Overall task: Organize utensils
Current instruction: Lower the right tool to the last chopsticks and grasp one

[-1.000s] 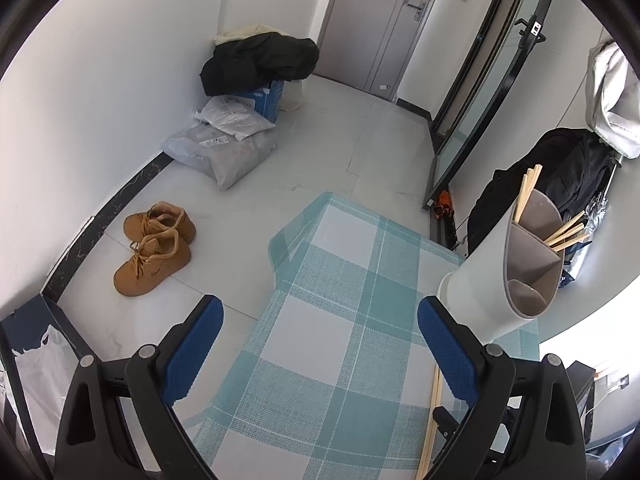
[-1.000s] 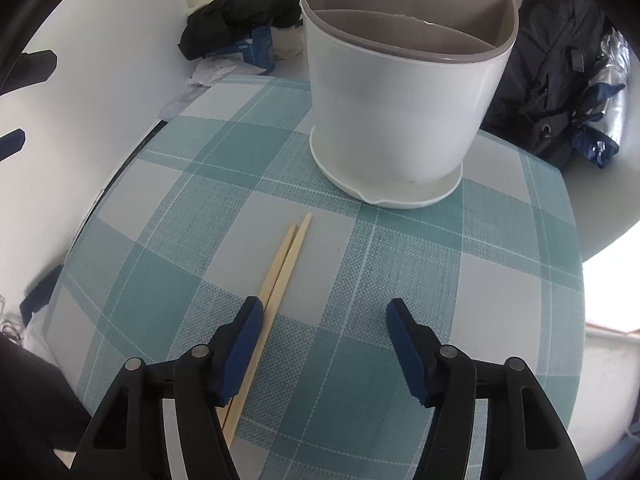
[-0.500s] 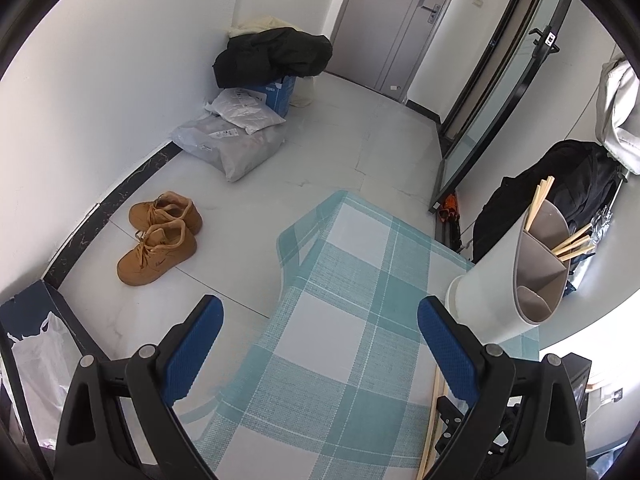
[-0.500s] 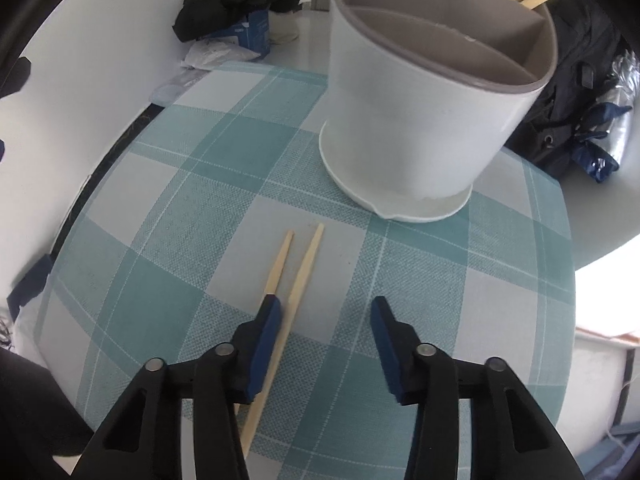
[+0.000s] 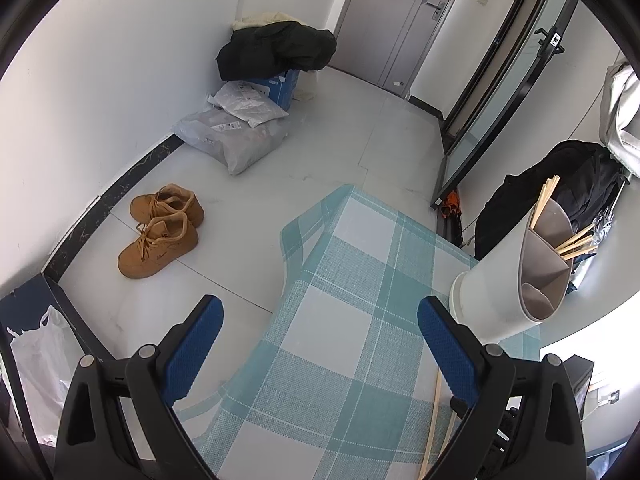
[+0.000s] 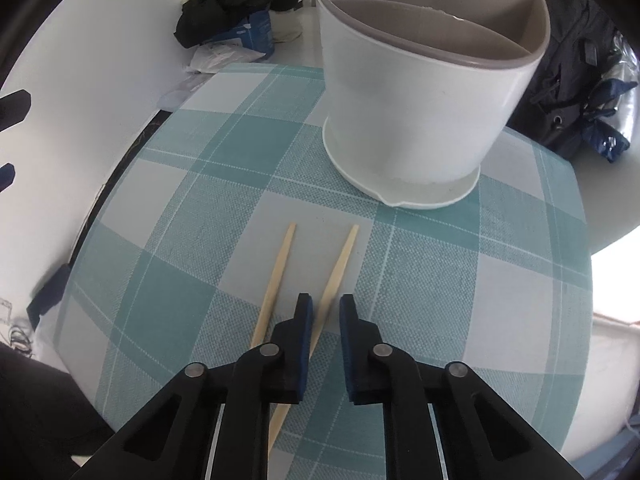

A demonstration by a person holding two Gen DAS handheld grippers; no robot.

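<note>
The right claw point(image 6: 323, 308) has just been closing and its blue pads are now nearly together around one chopstick point(image 6: 338, 268), which runs between them; can't quite tell if they're pinching it yet. The second chopstick point(image 6: 278, 270) lies just left of it on the checked tablecloth point(image 6: 224, 144), tips spread apart. Further out sits the white utensil holder point(image 6: 416, 120), with more chopsticks point(image 5: 576, 242) poking out of a back compartment. The left claw point(image 5: 320, 334) hangs wide apart, holding nothing, over the table edge, brown shoes point(image 5: 160, 232) on the floor beyond.
</note>
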